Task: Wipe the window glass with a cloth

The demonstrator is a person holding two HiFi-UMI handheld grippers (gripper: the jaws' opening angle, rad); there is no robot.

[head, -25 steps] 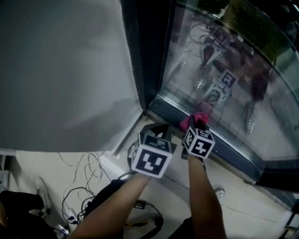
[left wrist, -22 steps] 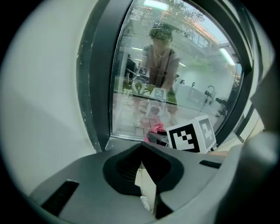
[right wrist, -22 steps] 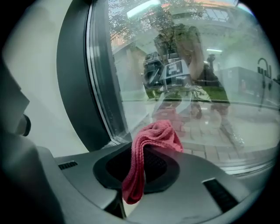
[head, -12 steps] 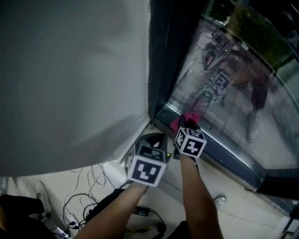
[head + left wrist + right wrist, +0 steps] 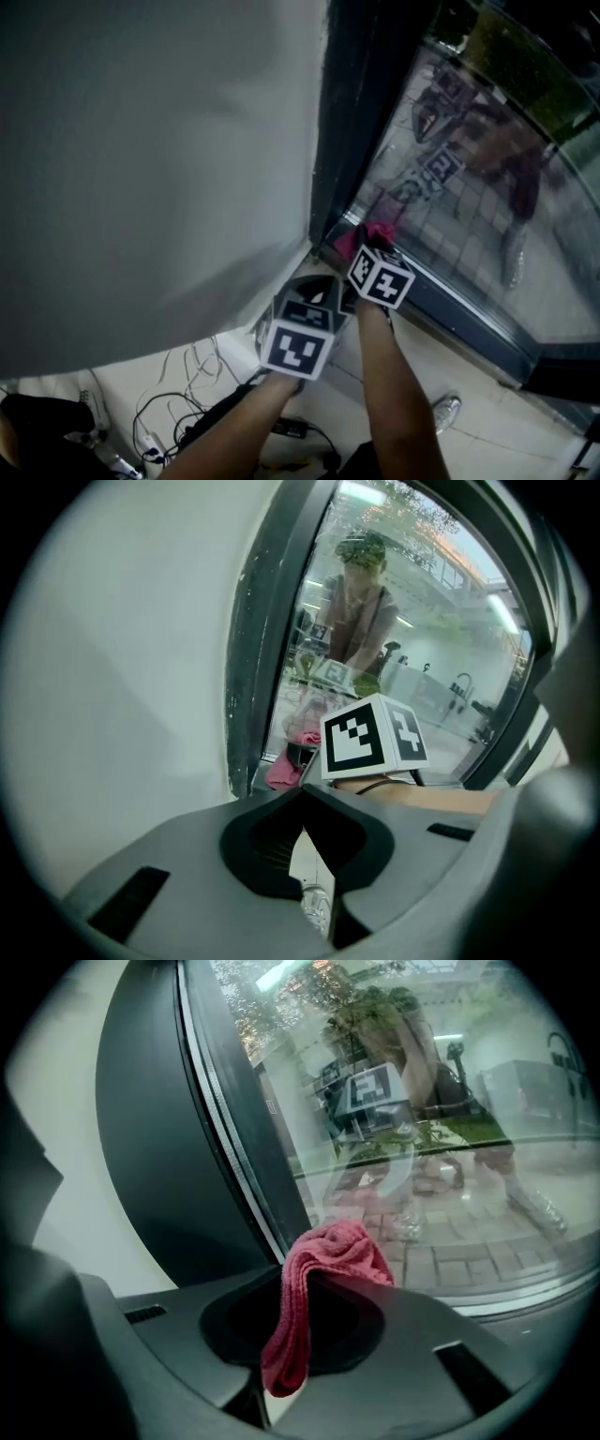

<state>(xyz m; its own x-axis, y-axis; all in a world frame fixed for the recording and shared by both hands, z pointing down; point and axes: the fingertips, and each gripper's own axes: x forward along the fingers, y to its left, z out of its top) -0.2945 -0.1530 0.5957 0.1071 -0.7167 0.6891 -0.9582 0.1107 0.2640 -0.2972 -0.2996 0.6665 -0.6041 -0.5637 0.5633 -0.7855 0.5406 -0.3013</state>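
The crumpled pink terry cloth sits just right of centre in the head view, at the lower left corner of the large window glass, where the pane meets the dark metal window frame. In the right gripper view the cloth bunches up at the middle of the frame and drapes down between the fingers of the right gripper, which pinch it firmly. Its folded top lies against the foot of the glass. Whether it is actually pressed onto the pane cannot be told.

The left gripper hangs lower and to the left, close beside the right forearm, its fingers pressed together at the tips with nothing between them. It takes no part in the wiping.

Beyond these, the pale grey wall fills the left of the head view, and loose cables lie on the light tiled floor at the bottom left.

The step in hand looks like wiping the lowest corner of the pane. The next move probably calls for keeping the pinch tight, pressing the cloth flat to the glass and sweeping it right along the bottom edge or upward, clear of the frame.
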